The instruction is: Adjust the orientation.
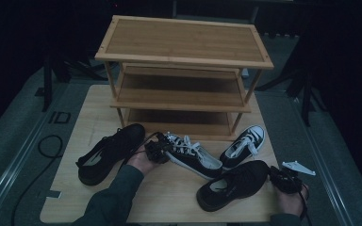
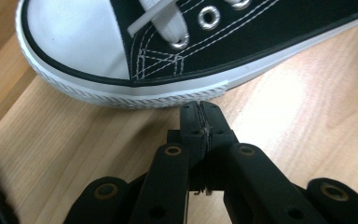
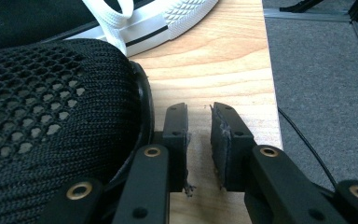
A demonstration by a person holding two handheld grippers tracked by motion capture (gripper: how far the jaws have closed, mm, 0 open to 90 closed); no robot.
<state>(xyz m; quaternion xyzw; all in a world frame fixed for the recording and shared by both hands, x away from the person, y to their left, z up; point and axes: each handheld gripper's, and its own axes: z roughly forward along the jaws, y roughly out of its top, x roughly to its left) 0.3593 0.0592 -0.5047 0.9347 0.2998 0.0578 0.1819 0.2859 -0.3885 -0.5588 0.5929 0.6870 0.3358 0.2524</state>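
Observation:
Four shoes lie on the wooden board in front of a bamboo shoe rack [image 1: 184, 61]. A black mesh shoe [image 1: 108, 153] is at the left and another [image 1: 233, 184] at the front right. Two black-and-white canvas sneakers lie between them, one in the middle [image 1: 195, 156] and one further right [image 1: 242, 145]. My left gripper [image 1: 158, 149] [image 2: 199, 112] is shut with nothing in it, its tips just short of the middle sneaker's [image 2: 214, 42] white sole. My right gripper [image 1: 285, 180] [image 3: 199, 114] is open a little, empty, beside the toe of the front mesh shoe [image 3: 51, 102].
The rack has three shelves, all bare, and stands at the back of the board [image 1: 169, 193]. The board's right edge [image 3: 272, 93] runs close to my right gripper, with grey carpet [image 3: 326, 93] beyond it. A black cable [image 1: 47, 146] loops on the floor at the left.

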